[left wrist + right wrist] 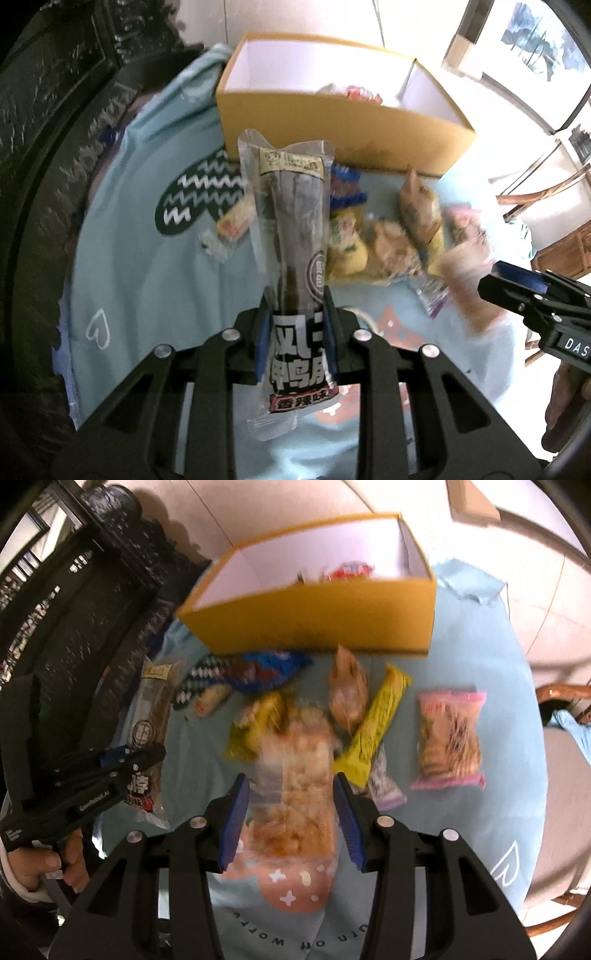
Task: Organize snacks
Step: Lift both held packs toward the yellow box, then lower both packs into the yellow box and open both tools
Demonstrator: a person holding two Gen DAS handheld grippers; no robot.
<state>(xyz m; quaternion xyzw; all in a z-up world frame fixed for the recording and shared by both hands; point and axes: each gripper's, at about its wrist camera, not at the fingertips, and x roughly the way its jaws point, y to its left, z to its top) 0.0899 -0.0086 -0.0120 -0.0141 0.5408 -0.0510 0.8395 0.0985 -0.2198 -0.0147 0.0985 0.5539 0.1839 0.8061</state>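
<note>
The left tongs (pixel 297 328) are clamped narrow on a long clear pouch of dark duck meat (pixel 291 236) printed with bold Chinese characters and a red flavour band near its lower end. The pouch stands up between the blue pads, gripped in its lower half, and it hangs above the light blue cloth (pixel 147 258) that covers the counter.

The right tongs (pixel 291 812) hold a clear bag of pale orange puffed snacks (pixel 295 775) between their blue ribbed pads (pixel 232 819). The bag is blurred, so its print cannot be read; the pads press on its two sides at a middling width.

Behind both held packs sits an open yellow cardboard box (pixel 314 624) with white inner walls. A red-and-white packet (pixel 349 570) lies inside it, near the front wall.

The remaining snacks lie on the cloth in front of the box:
- a blue packet (pixel 266 668), close to the box front
- a small yellow-and-red wrapped sweet (pixel 210 699), beside the blue packet
- a brown clear pouch (pixel 349 692), touching a long yellow bar (pixel 376 727)
- a yellow crinkled packet (pixel 255 723), partly behind the held bag
- a purple-and-white wrapper (pixel 384 786), under the end of the yellow bar
- a pink-edged bag of biscuits (pixel 448 738), well apart to the right

A person's hand (pixel 44 864) grips the handle of the left tool.
</note>
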